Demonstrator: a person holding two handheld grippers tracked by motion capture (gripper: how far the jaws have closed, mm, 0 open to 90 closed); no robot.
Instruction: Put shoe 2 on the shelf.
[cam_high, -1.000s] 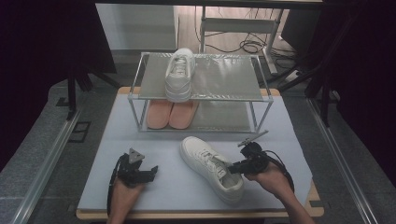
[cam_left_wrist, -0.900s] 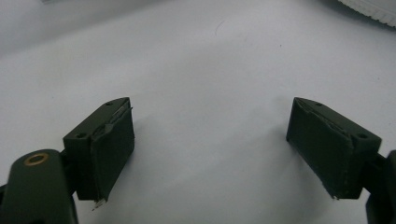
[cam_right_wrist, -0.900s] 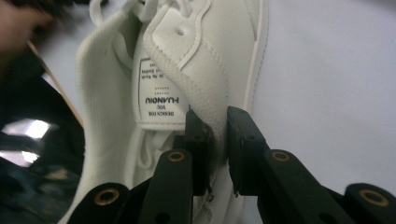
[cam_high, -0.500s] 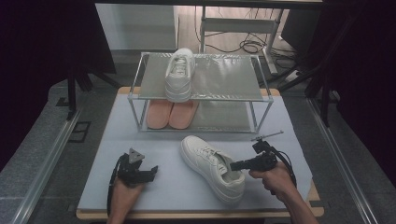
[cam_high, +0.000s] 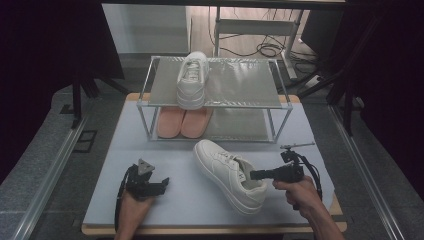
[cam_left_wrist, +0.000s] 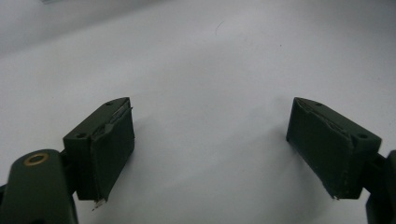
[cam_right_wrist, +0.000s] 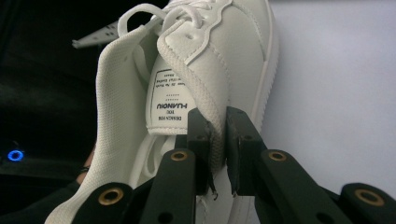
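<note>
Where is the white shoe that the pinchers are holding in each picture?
High view: the white shoe lies on the table mat, lower middle, before the rack; the right gripper clamps its collar.
Right gripper view: it is centre and top.
Left gripper view: mat, open jaws.
Shared landmark: the mat.

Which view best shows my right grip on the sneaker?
The right gripper view: the right gripper pinches the sneaker collar between its pads. The high view shows the sneaker whole but the pinch tiny.

free: mat (cam_high: 150, 150) front-left | blocked: rack (cam_high: 215, 102) behind, sneaker (cam_high: 230, 175) centre
</note>
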